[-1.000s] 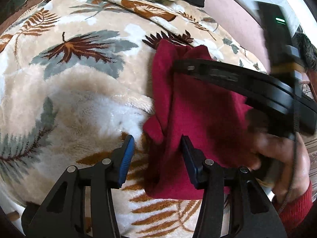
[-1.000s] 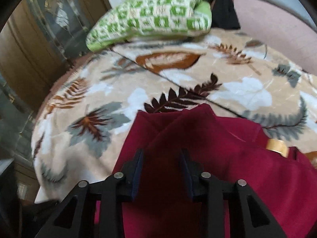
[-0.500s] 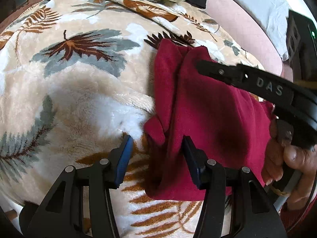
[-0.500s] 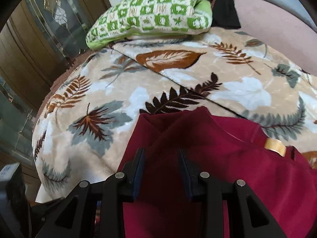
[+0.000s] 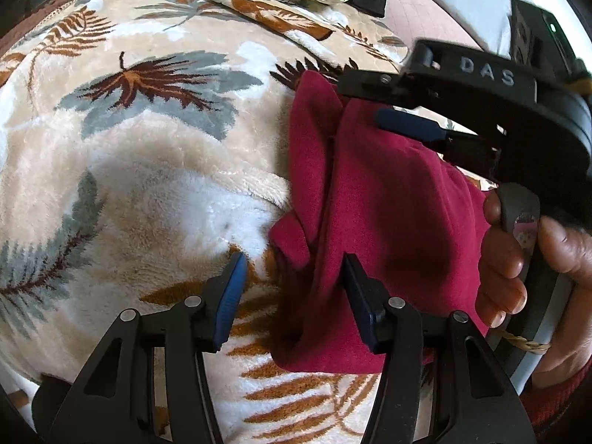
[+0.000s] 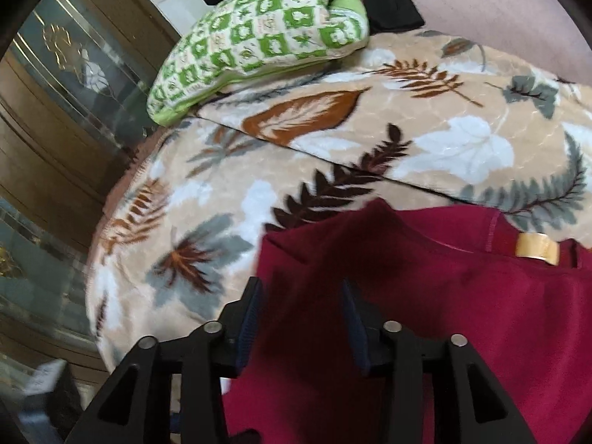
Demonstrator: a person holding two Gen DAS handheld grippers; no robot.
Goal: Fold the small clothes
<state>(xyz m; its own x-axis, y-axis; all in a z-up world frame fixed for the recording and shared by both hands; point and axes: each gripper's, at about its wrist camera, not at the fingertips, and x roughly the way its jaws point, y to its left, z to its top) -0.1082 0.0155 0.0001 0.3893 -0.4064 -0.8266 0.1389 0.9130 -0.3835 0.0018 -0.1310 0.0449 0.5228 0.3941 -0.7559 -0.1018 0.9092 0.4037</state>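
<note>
Now the right gripper (image 5: 399, 111) has lifted off the maroon garment (image 5: 388, 199), jaws apart, empty; left gripper (image 5: 292, 292) stays wide at its edge; the half-folded garment rests on the leaf-print blanket (image 5: 155, 170).

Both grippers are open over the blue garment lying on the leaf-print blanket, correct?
Not quite: the garment is dark red, not blue, as both wrist views show. The rest holds: the left gripper and right gripper are open over it, and it lies on the leaf-print blanket.
</note>
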